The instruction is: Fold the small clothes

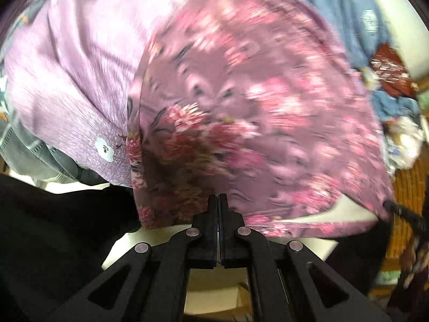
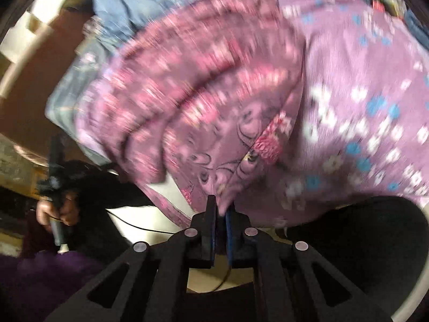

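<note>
Both tongs are pinched together. Left tongs (image 1: 218, 197) have their tips pressed flat against each other at the near hem of a pink flowered cloth (image 1: 241, 102); whether the hem is caught between them is hidden by the tips. Right tongs (image 2: 222, 206) are nipped onto a fold of the same cloth (image 2: 203, 123), the fabric bunched between the blue pads (image 2: 228, 224). That flowered cloth drapes over a white surface (image 1: 308, 244), with a lilac cloth (image 1: 80, 80) lying against its left side in the left view and a lilac cloth with blue and white flowers (image 2: 362, 102) beside it in the right view. A blue garment (image 1: 335, 5) lies beyond. Motion blurs much of the fabric
</note>
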The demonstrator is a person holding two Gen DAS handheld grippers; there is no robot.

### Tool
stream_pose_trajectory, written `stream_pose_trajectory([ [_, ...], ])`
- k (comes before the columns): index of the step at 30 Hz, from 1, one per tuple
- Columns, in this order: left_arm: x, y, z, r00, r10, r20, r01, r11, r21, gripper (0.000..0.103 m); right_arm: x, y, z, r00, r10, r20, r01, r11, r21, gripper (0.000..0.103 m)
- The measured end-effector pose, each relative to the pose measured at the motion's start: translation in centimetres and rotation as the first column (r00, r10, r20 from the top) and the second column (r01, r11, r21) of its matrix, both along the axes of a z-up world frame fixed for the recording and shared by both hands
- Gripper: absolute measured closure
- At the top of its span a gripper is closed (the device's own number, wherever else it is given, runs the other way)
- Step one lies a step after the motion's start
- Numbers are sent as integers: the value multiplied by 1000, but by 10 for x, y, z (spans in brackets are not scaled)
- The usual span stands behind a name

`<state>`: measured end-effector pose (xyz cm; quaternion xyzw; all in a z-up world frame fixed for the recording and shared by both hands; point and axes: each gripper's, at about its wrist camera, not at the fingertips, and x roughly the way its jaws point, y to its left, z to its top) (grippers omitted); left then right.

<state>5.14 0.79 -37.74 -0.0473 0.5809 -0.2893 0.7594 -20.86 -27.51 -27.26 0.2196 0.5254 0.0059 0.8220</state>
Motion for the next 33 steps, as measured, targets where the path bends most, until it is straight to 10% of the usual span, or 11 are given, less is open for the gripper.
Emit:
stream_pose_trajectory([
  [6,-3,19,58,994,-49,99,57,995,-86,103,-7,-13,59,987,5,159,-6,1000,7,101],
  [9,6,24,54,993,1,118,-1,1000,-2,103,7,-19,47,992,-64,111,66,998,-17,95],
  [14,34,29,2,978,207,-8,-205,975,81,42,15,-29,-9,986,-162,-47,166,981,98,55],
  [25,71,-6,-100,961,250,-118,-223,954,198,45,14,-22,-54,980,-138,-144,155,982,107,55],
  [28,74,-13,-112,955,243,-169,-219,964,150,90,12,-23,-63,975,-148,-166,168,979,113,55],
  [33,72,-24,-113,968,159,-195,-159,987,17,98,10,-29,-71,967,-176,-185,202,971,129,54],
])
